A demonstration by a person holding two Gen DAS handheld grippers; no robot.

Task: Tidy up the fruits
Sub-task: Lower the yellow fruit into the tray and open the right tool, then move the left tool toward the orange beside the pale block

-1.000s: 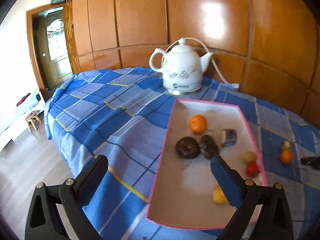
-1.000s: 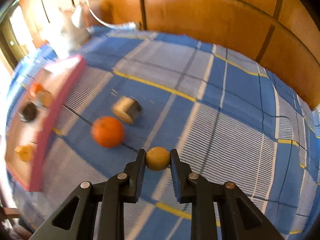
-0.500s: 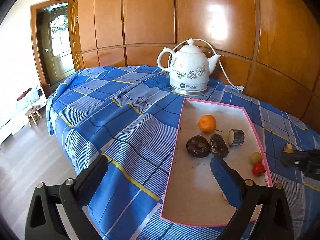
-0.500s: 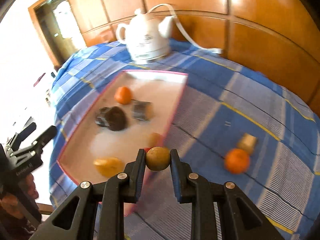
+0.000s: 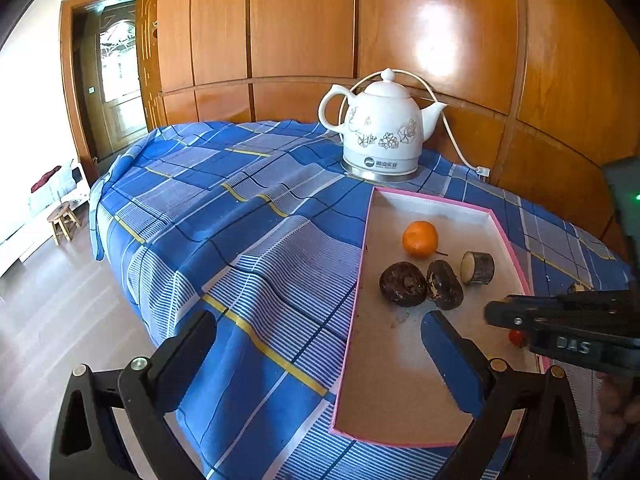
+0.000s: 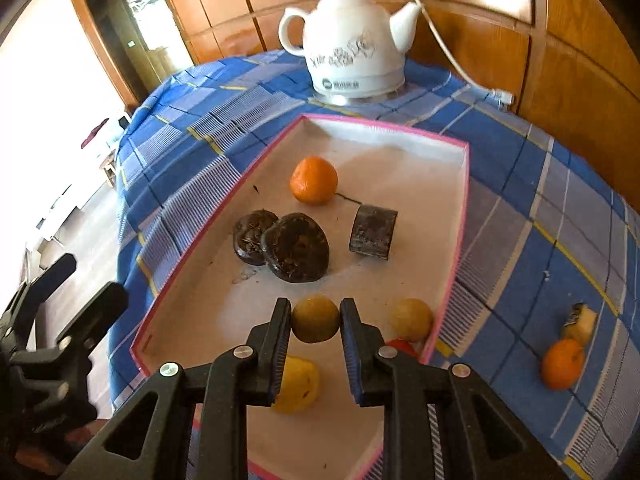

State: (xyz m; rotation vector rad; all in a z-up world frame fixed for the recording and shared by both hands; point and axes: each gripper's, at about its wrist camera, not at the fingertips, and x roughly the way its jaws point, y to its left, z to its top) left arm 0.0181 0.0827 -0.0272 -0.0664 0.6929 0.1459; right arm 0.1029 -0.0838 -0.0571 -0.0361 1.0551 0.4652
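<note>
My right gripper is shut on a small yellow-brown round fruit and holds it over the near part of the pink-rimmed tray. In the tray lie an orange, two dark round fruits, a dark cut piece, a pale yellow fruit, a yellow fruit and a red one. On the cloth to the right lie another orange and a cut piece. My left gripper is open and empty at the tray's left edge.
A white teapot-shaped kettle with a cord stands behind the tray near the wooden wall; it also shows in the left wrist view. The blue plaid cloth covers the table. The floor drops away on the left.
My right gripper has carried the yellow-brown fruit left from the open cloth to above the tray. The left gripper has shifted slightly and stays open.
</note>
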